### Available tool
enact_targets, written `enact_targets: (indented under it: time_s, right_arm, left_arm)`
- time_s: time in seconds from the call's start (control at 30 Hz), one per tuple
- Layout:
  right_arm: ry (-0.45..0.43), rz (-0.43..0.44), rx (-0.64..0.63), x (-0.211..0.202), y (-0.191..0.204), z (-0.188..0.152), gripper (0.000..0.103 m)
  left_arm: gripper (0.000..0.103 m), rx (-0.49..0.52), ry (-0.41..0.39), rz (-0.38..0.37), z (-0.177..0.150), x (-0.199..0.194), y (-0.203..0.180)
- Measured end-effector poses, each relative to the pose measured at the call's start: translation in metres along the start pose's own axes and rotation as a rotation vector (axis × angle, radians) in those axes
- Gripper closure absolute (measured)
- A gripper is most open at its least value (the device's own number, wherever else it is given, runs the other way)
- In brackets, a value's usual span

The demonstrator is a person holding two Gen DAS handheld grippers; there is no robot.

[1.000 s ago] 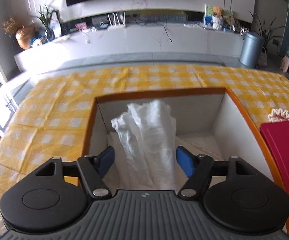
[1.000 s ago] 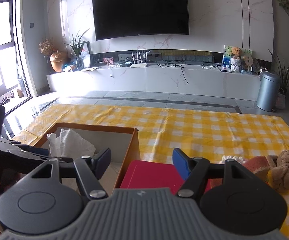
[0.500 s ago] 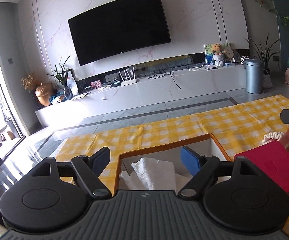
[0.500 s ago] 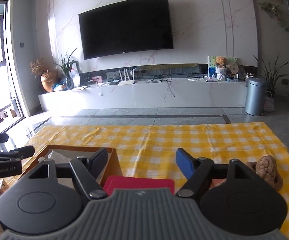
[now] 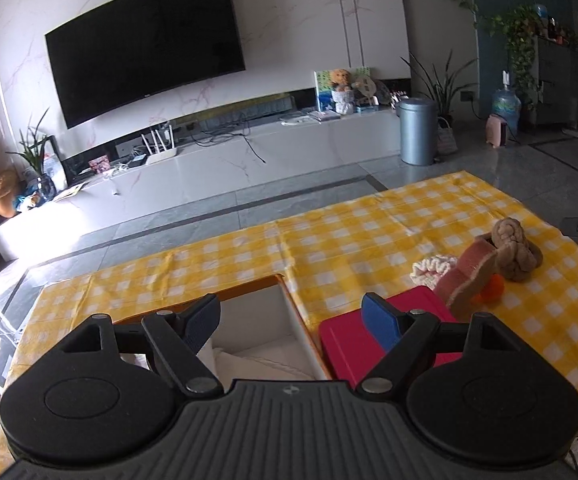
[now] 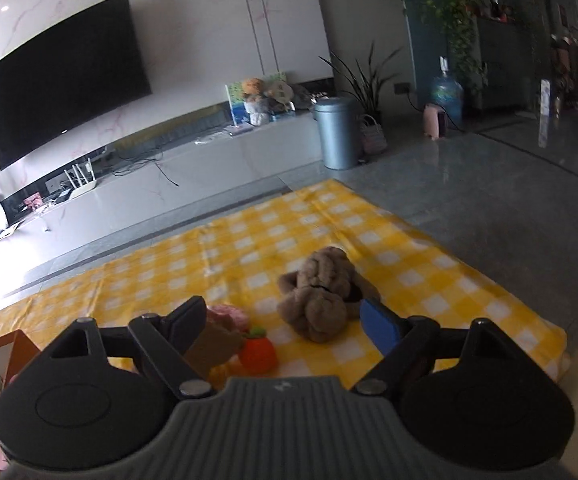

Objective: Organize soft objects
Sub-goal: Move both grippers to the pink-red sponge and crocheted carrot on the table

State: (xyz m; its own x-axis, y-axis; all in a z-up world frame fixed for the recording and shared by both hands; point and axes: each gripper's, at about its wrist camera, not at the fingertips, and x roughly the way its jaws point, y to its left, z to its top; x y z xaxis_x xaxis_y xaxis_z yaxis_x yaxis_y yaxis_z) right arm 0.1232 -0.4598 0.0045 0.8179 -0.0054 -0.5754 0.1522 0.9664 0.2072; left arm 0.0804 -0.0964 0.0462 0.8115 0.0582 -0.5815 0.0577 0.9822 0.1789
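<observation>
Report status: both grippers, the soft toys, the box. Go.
Left gripper open, empty, above box. Right gripper open, just widening, nothing between pads, facing brown knotted plush. Orange toy and pink piece beside it. Path clear.

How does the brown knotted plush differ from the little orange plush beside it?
The brown knotted plush is bigger, dull tan and braided; the orange plush is small, bright and rounded. The brown one lies clear on the checked cloth; the orange one is tucked against the pink-edged piece. Neither is gripped.
</observation>
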Motion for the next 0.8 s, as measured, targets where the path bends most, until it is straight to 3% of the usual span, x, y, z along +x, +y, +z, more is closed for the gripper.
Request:
enact_targets:
  time_s: [0.2,0.37,0.47,0.53,0.67,0.8]
  right_arm:
    - [0.022,0.018,-0.034,0.05,-0.01,-0.013,0.016]
    - [0.071,0.025,-0.05,0.087,-0.014,-0.021,0.017]
    - [0.077,0.083,0.006,0.09,-0.018,-0.02,0.017]
    - [0.072,0.108,0.006,0.089,-0.015,-0.02,0.017]
    - [0.086,0.129,0.046,0.089,-0.021,-0.019,0.017]
    - [0.107,0.131,0.112,0.093,-0.032,-0.02,0.017]
  left_arm:
    - [0.009,0.07,0.092,-0.062,0.016,0.032,-0.039]
    - [0.009,0.105,0.112,-0.061,0.028,0.05,-0.063]
    - [0.009,0.137,0.122,-0.073,0.036,0.065,-0.08]
    - [0.009,0.192,0.128,-0.101,0.04,0.077,-0.093]
    - [0.009,0.418,0.135,-0.19,0.039,0.102,-0.134]
    - [0.01,0.464,0.193,-0.251,0.04,0.131,-0.156]
